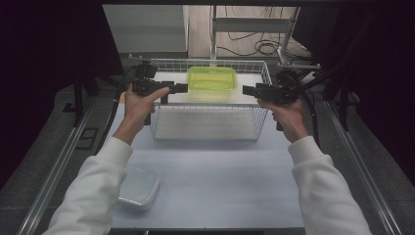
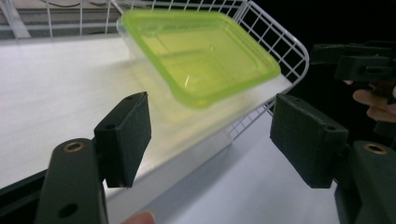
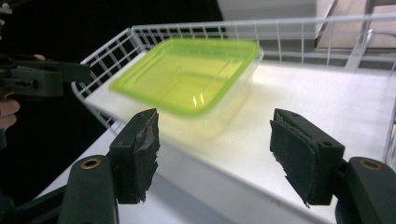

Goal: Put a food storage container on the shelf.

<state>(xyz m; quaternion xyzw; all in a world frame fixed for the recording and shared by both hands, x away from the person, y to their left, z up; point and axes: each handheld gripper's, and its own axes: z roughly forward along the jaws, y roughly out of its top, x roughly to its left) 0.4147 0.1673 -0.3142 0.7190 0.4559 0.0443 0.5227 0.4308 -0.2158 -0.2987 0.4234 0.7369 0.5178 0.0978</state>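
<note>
Both grippers wide open, nothing held

Left gripper [image 1: 182, 88] and right gripper [image 1: 247, 90] flank a clear tub with a lime-green lid [image 1: 212, 81], sitting shut inside the white wire basket [image 1: 209, 131]; another clear tub [image 1: 139, 187] sits near-left.

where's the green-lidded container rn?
In the high view the green-lidded container sits inside the white wire basket, at its far side, between the left gripper and right gripper, both open.
</note>
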